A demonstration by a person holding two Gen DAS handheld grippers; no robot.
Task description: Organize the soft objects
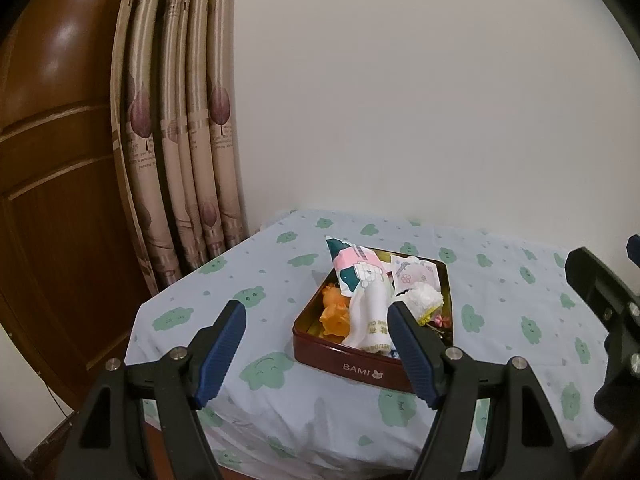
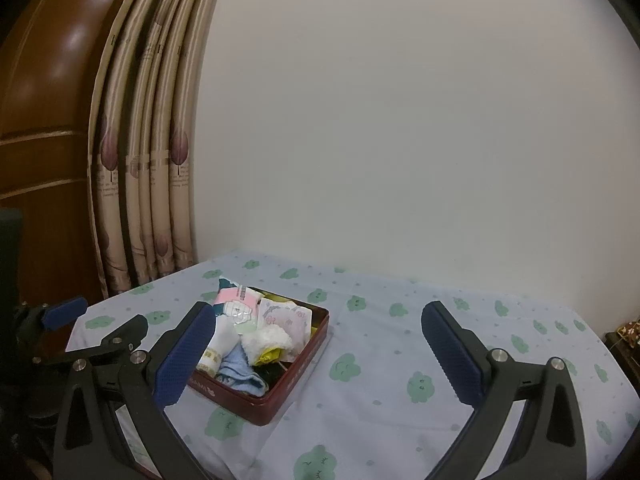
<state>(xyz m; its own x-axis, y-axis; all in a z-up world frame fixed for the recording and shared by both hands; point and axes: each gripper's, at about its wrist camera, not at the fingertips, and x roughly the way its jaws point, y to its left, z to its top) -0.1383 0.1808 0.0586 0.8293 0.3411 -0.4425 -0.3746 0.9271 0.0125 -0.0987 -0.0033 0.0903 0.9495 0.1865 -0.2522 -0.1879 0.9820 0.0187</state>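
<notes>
Red tin (image 1: 360, 366) on the clouded sheet (image 1: 248, 280) holds the soft objects (image 1: 370, 300), heaped together.
I hold left gripper (image 1: 316, 350) and right gripper (image 2: 320, 354) wide, empty, clear of the pile, giving free access.

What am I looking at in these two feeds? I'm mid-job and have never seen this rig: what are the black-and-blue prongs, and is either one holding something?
Each feed comes from a fisheye camera on a hand-held gripper, looking out along its two blue-padded fingers. One view shows the left gripper, the other the right gripper. Both stand open and hold nothing. Ahead is a table under a pale cloth with green cloud prints. On it sits a dark red tin marked BAMI, filled with soft things: an orange toy, a white cloth, a fluffy white piece, printed packets and a light blue cloth.
</notes>
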